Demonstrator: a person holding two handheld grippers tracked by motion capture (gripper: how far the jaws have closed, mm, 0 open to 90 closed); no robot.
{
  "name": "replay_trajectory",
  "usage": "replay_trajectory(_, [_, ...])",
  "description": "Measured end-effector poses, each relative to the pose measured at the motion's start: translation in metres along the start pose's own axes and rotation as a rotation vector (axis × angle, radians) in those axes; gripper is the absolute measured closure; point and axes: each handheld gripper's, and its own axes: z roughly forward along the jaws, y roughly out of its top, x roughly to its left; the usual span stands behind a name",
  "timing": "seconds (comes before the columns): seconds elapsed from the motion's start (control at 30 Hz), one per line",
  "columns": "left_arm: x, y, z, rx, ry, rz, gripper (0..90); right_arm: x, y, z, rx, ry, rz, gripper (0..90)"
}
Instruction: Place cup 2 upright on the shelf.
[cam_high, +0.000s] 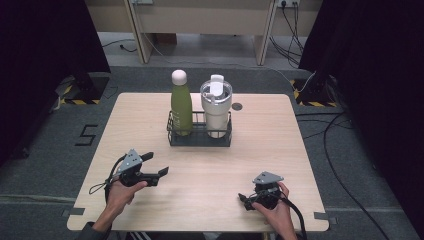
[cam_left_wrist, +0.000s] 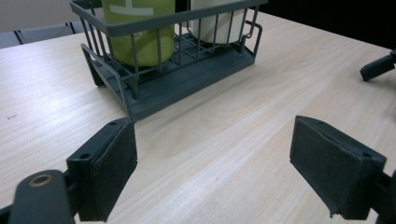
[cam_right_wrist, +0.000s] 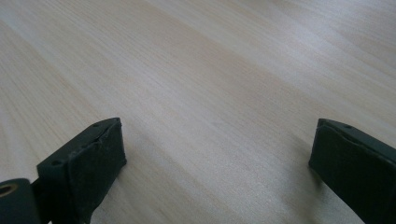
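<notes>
Green bottle (cam_high: 181, 107) with its pale round cap stands in the dark wire caddy (cam_high: 199, 138) at the far middle of my wooden surface (cam_high: 200, 185), touching a white lidded tumbler (cam_high: 216, 107) to its right. White lettering on the bottle is cropped and unreadable. My left tongs (cam_high: 156, 165) and my right tongs (cam_high: 244, 201) both gape wide, holding nothing, low over bare wood near me.
</notes>
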Motion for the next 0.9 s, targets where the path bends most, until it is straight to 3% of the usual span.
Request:
replay_trajectory(0.4, [-0.015,-0.02,-0.003,0.061,-0.01,0.048,14.8,0.0,0.0,0.0,-0.001,0.0,-0.003,3.8])
replay_trajectory(0.57, [-0.017,-0.031,-0.003,0.128,-0.006,0.086,14.8,0.0,0.0,0.0,-0.001,0.002,-0.006,4.0])
replay_trajectory(0.9, [-0.024,-0.04,-0.01,0.175,-0.015,0.092,14.8,0.001,0.0,0.0,0.0,0.002,-0.004,4.1])
